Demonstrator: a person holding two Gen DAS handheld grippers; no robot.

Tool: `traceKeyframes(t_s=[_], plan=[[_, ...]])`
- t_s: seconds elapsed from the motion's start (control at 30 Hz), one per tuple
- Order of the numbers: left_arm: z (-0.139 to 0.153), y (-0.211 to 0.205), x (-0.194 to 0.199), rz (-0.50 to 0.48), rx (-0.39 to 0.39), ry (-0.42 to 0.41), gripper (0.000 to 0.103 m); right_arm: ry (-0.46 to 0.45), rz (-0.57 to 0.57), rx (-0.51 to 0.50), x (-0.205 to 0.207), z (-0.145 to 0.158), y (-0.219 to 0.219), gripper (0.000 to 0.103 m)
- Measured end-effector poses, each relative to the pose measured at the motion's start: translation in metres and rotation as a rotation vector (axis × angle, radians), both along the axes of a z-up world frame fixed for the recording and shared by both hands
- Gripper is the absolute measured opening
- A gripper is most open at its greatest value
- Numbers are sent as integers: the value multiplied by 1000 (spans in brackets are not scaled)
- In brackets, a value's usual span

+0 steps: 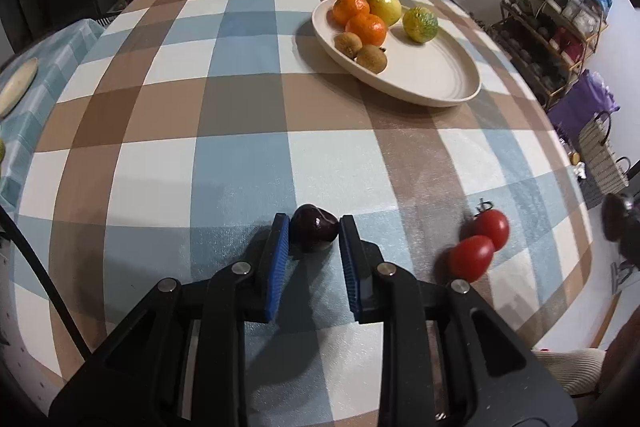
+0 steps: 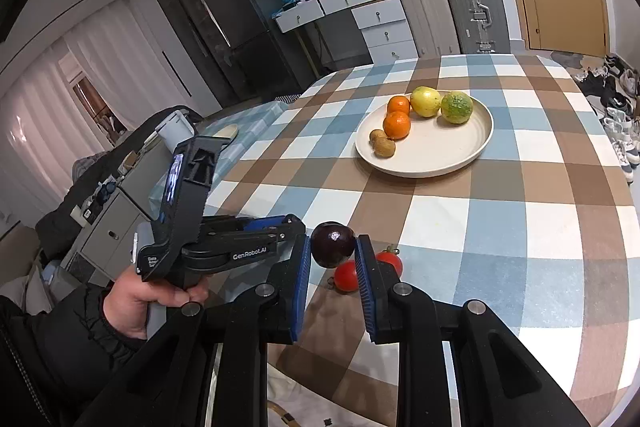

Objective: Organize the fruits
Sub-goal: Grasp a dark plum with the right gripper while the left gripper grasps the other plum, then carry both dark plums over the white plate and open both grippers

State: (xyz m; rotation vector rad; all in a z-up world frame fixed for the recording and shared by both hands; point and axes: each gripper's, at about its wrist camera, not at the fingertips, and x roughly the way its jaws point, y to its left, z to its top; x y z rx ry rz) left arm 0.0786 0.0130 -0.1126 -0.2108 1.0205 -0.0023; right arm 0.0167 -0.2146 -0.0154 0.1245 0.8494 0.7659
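Note:
My left gripper [image 1: 314, 227] is shut on a dark plum [image 1: 313, 234] that rests on the checked tablecloth near the table's front. Two red tomatoes [image 1: 478, 243] lie to its right. My right gripper [image 2: 333, 247] is shut on a second dark plum [image 2: 333, 244], held above the cloth with the tomatoes [image 2: 346, 277] just behind it. Farther back, a cream plate [image 1: 440, 99] [image 2: 420, 169] holds two oranges [image 1: 358, 17], a yellow fruit [image 1: 384, 7], a green-yellow fruit [image 1: 420, 23] and two kiwis [image 1: 360, 51].
A person's hand [image 2: 132, 303] grips the left tool's handle at the left of the right wrist view. A second cream plate [image 1: 18, 87] sits on a side table at left. Shoe racks [image 1: 552, 27] and a woven bag [image 1: 600, 155] stand right of the table.

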Motion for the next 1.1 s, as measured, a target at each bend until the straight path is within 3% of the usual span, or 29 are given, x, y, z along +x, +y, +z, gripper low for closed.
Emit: traceKeyframes(t_s=[0.27, 0.47, 0.8, 1.1], plan=[[24, -3, -8, -35, -53, -60, 22, 15, -9, -3, 4, -3, 0, 23], [42, -14, 7, -96, -95, -80, 22, 8, -14, 6, 18, 1, -2, 23], [74, -38, 79, -166, -76, -142, 22, -17, -69, -27, 79, 6, -4, 23], [59, -54, 156, -216, -92, -129, 22, 21, -113, 12, 150, -8, -1, 23]])
